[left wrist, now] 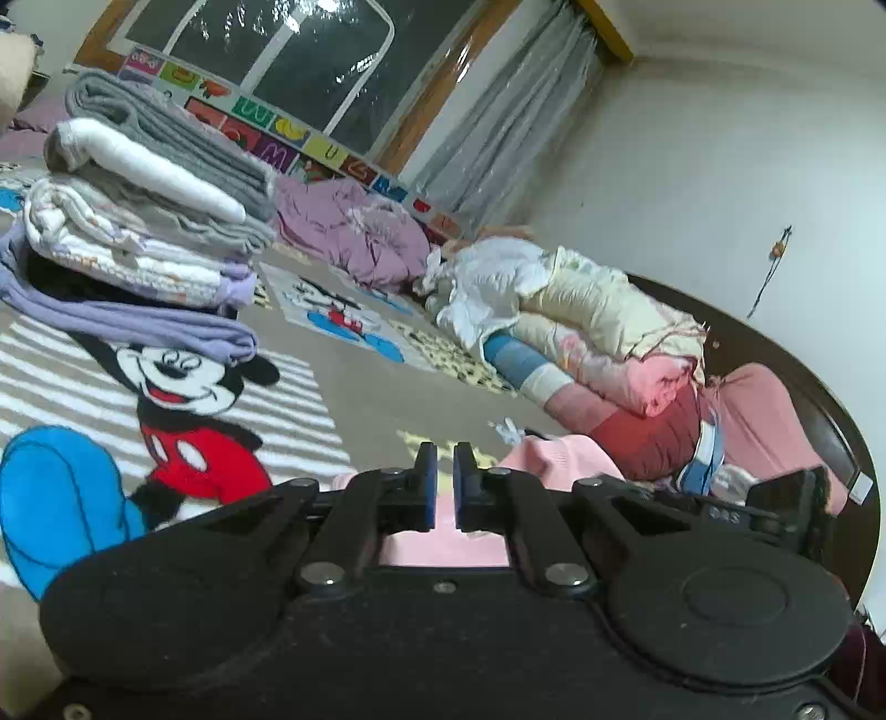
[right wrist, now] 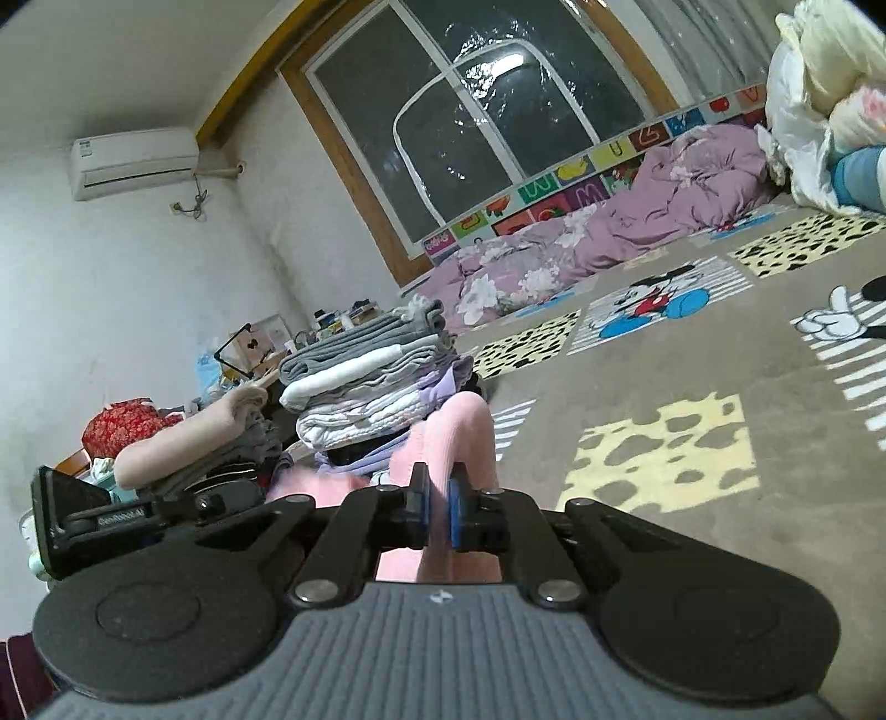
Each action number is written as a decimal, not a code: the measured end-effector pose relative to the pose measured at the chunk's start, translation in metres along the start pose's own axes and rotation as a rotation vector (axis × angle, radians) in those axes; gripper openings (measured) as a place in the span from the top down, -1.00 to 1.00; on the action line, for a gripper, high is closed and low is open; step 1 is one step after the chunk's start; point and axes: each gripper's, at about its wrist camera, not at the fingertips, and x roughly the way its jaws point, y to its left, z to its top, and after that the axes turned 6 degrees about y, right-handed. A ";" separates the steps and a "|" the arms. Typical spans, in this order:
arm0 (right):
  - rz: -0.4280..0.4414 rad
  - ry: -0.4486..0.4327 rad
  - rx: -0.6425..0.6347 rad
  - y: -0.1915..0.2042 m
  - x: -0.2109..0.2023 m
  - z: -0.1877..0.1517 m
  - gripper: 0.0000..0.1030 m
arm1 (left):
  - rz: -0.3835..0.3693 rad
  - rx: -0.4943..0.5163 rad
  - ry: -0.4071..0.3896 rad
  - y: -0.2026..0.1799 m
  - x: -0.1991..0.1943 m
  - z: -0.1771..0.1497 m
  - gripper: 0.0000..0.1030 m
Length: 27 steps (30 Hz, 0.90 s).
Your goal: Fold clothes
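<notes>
Ahead at twelve o'clock, our right claw [right wrist: 437, 501] pinches the soft, limp pink garment [right wrist: 462, 437]; the left claw [left wrist: 444, 487] is barely parted, apparently empty.

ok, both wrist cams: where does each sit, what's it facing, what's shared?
Left wrist: on the left gripper, low over the blanket, facing the window and right-hand clothes heap; its own fingers nearly shut with pink garment between and beyond them, plus part of the other gripper at right.
Right wrist: on the right gripper, low, facing the window and left wall; fingers clamp the pink garment.
Shared: folded stack, window, purple quilt, blanket, pink garment.
</notes>
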 end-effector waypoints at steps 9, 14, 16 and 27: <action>-0.061 0.168 0.136 -0.023 0.026 -0.017 0.70 | 0.063 -0.143 0.149 0.016 0.007 -0.006 0.15; -0.072 0.170 0.129 -0.019 0.020 -0.024 0.23 | 0.138 -0.080 0.189 0.006 0.020 -0.016 0.82; -0.079 0.171 0.095 -0.015 0.020 -0.028 0.65 | 0.085 -0.132 0.124 0.008 0.011 -0.013 0.85; -0.119 0.184 0.160 -0.032 0.029 -0.025 0.37 | 0.092 -0.381 0.177 0.046 0.018 -0.024 0.55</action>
